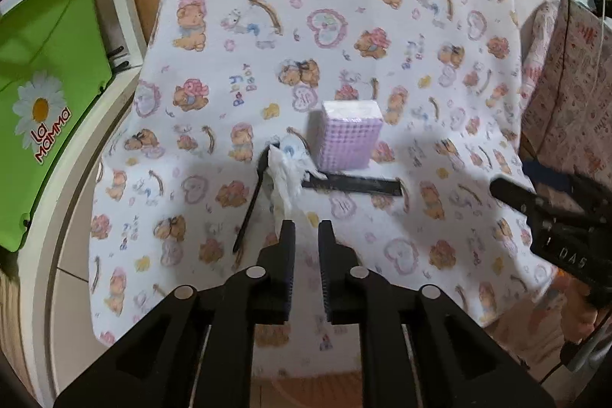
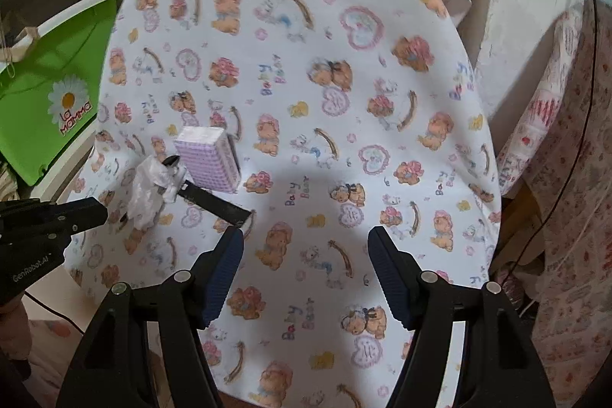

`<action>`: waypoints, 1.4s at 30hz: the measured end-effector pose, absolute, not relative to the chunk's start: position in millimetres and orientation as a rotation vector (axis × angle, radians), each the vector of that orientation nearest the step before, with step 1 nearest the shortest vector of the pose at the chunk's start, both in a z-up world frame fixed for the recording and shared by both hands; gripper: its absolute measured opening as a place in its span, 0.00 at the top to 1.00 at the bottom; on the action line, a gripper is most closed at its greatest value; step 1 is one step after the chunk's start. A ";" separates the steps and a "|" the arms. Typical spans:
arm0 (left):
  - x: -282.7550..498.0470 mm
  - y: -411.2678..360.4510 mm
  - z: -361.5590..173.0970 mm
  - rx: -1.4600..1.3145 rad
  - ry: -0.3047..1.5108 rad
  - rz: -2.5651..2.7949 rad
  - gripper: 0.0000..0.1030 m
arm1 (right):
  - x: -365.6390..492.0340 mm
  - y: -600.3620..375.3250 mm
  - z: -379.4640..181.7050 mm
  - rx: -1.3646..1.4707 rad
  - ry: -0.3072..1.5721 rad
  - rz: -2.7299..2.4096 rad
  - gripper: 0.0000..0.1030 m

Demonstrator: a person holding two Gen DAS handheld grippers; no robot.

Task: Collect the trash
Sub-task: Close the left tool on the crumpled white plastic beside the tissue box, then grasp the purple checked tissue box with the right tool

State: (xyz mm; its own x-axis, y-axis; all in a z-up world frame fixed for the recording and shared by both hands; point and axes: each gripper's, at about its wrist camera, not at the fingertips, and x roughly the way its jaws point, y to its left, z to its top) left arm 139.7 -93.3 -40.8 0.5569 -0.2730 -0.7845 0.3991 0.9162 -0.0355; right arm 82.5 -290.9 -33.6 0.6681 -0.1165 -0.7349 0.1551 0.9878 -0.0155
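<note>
The left gripper (image 1: pixel 306 228), nearly closed and empty, hovered just short of the crumpled tissue (image 1: pixel 285 174), lined up to grab it, while the right gripper (image 2: pixel 306 236) waited wide open, empty.

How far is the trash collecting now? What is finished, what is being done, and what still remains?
Nothing looks binned yet. The crumpled tissue, black spoon and black strip lie on the bear-print cloth beside the lilac box. The left gripper, jaws narrow with nothing between them, hangs just short of the tissue; the right gripper is open and empty. Left: carrying the trash to the green bin.
</note>
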 end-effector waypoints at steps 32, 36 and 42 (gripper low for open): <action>160.8 -81.9 -5.4 0.057 0.752 -0.380 0.96 | 110.3 -295.3 -50.9 0.110 0.835 -0.174 0.22; 162.4 -64.0 2.4 -0.002 0.735 -0.356 0.96 | 121.6 -285.8 -45.7 0.143 0.806 -0.159 0.20; 180.5 -39.0 -1.7 -0.017 0.779 -0.272 0.96 | 143.6 -270.2 -42.4 0.213 0.764 -0.167 0.17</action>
State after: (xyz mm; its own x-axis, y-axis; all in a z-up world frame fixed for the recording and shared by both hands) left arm 180.5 -39.0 -1.7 0.6785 -0.2481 -0.6915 0.2356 0.9650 -0.1152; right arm 143.6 -270.2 -42.4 0.7106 -0.0722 -0.6999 0.2259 0.9654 0.1299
